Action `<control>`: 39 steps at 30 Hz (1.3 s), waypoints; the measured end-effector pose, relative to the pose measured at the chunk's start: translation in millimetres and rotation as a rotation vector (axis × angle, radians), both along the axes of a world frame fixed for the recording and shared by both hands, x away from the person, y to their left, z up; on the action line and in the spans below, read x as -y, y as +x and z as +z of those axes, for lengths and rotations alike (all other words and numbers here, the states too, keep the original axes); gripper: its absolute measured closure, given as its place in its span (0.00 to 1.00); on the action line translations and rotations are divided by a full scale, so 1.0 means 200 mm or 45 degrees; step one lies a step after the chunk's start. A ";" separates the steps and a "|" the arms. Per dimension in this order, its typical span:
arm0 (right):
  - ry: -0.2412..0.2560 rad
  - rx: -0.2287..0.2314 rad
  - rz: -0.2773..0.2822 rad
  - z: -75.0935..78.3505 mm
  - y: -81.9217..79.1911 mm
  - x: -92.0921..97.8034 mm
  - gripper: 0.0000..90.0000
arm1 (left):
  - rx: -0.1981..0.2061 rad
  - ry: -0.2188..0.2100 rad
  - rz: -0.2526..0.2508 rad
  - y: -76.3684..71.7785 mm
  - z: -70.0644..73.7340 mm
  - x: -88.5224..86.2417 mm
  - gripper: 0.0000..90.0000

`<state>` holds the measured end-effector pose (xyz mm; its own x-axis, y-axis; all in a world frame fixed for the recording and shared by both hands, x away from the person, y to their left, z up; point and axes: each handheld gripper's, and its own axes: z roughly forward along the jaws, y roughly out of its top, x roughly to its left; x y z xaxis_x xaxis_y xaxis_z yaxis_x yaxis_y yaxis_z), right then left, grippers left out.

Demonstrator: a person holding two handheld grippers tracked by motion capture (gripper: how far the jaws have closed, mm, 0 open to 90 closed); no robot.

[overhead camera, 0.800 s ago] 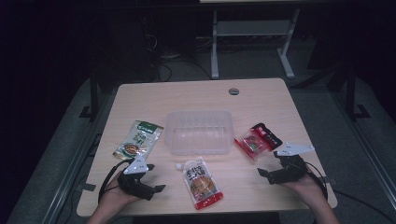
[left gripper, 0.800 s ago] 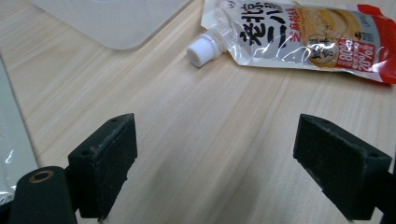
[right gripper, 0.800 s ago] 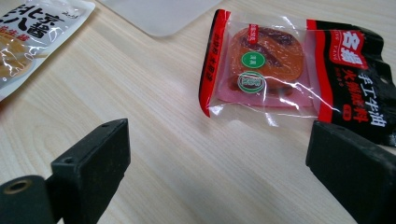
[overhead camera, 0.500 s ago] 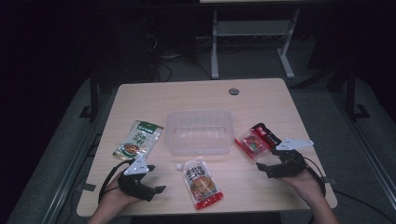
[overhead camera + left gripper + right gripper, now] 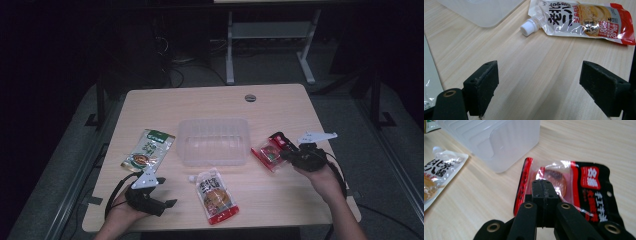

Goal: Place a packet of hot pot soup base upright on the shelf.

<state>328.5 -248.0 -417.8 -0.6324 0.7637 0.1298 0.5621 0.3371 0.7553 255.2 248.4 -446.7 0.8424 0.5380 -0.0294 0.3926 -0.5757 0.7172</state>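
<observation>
While my two hands sit at the near edge, the biggest thing here is the light wood table [image 5: 280,107], w/ a small round grommet [image 5: 250,97] near its far edge. Next in size: clear plastic tub [image 5: 214,141], mid-table, lying btwn the packets; its ribbed wall also shows far-left in my right gripper view [image 5: 499,140].

Packets, 3 of them. Green-and-white packet [image 5: 147,150] lies flat left of the tub. White spouted pouch [image 5: 215,195] lies near-centre, cap pointing far-left, red band at its near end; in my left gripper view it's at the top [image 5: 584,17], cap close to the tub's corner but apart from it. Red-and-black packet [image 5: 272,148] sits just right of the tub, near it but not touching.

My left gripper [image 5: 161,204] is at the near-left, low over bare wood, jaws spread wide w/ nothing btwn them; left gripper view shows just wood grain btwn the two black pads [image 5: 482,86].

My right gripper [image 5: 284,154] is on the right side, reaching left. Jaws pressed together, and in the right gripper view they sit at the near edge of the red-and-black packet [image 5: 576,185], over its clear window; they look clamped on that edge, though I can't see the film btwn the pads.
</observation>
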 end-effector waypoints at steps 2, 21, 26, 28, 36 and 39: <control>-0.006 -0.008 -0.003 0.01 0.04 -0.01 1.00 | -0.007 -0.003 0.011 0.00 0.00 -0.01 0.17; -0.081 -0.052 -0.091 -0.14 0.34 -0.07 1.00 | 0.000 -0.018 0.015 0.00 0.00 -0.01 0.17; -0.108 -0.052 -0.057 -0.17 0.39 -0.11 1.00 | -0.007 -0.011 0.021 0.00 -0.01 -0.02 0.17; -0.104 -0.061 -0.059 -0.17 0.40 -0.12 1.00 | -0.007 -0.010 0.025 0.00 -0.01 -0.02 0.17; -0.137 -0.111 -0.039 -0.20 0.38 -0.12 1.00 | -0.002 -0.003 0.018 -0.01 0.00 -0.03 0.17; -0.132 -0.114 -0.027 -0.20 0.37 -0.12 1.00 | -0.001 -0.004 0.016 -0.01 0.00 -0.03 0.17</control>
<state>401.6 -224.3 -457.9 -0.6053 0.7891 0.1048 0.6338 0.3980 0.6633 252.6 253.5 -447.2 0.8354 0.5487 -0.0320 0.4006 -0.5681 0.7189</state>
